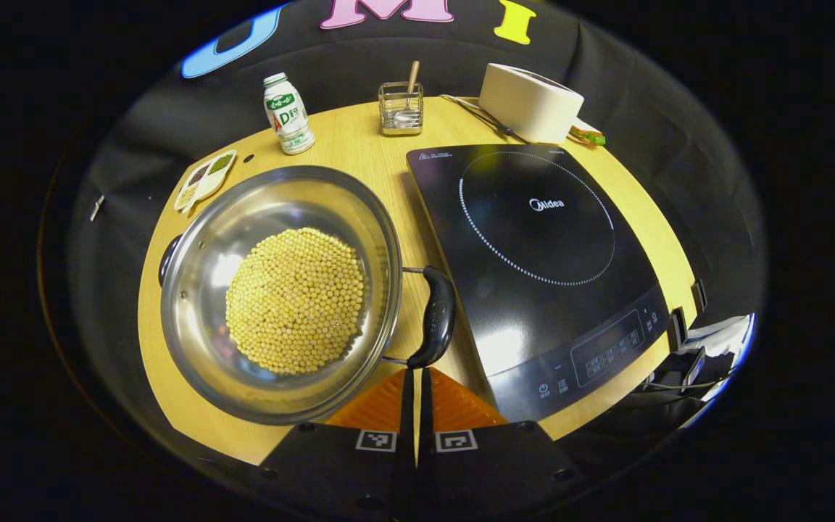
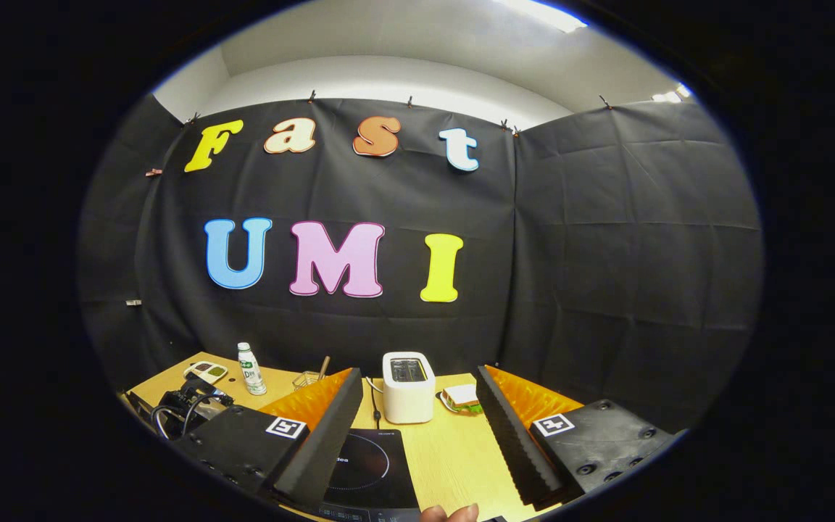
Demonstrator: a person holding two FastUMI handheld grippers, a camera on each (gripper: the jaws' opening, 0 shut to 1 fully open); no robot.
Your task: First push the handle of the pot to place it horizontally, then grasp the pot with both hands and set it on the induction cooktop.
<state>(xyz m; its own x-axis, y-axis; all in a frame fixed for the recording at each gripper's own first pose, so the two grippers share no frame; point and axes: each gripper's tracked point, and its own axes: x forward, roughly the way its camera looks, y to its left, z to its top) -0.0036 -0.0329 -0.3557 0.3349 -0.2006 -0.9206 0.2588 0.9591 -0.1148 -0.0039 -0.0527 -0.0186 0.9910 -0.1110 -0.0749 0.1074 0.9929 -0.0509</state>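
A steel pot (image 1: pixel 193 290) full of yellow beans (image 1: pixel 294 299) sits on the left half of the wooden table (image 1: pixel 359 145). Its black side handle (image 1: pixel 438 315) points toward the induction cooktop (image 1: pixel 533 246) on the right, and a second black handle (image 1: pixel 165 257) shows on the pot's far left side. My left gripper (image 1: pixel 416 371) is shut with nothing between its fingers, its tips right at the near end of the side handle. My right gripper (image 2: pixel 417 375) hangs open high above the table, over the cooktop (image 2: pixel 367 464).
At the back of the table stand a white bottle (image 1: pixel 288 114), a wire holder with a spoon (image 1: pixel 401 109) and a white toaster (image 1: pixel 530 101). A divided dish (image 1: pixel 204 177) lies back left. A sandwich (image 2: pixel 461 397) sits beside the toaster (image 2: pixel 407 386). A person's fingertip (image 2: pixel 450 513) shows low.
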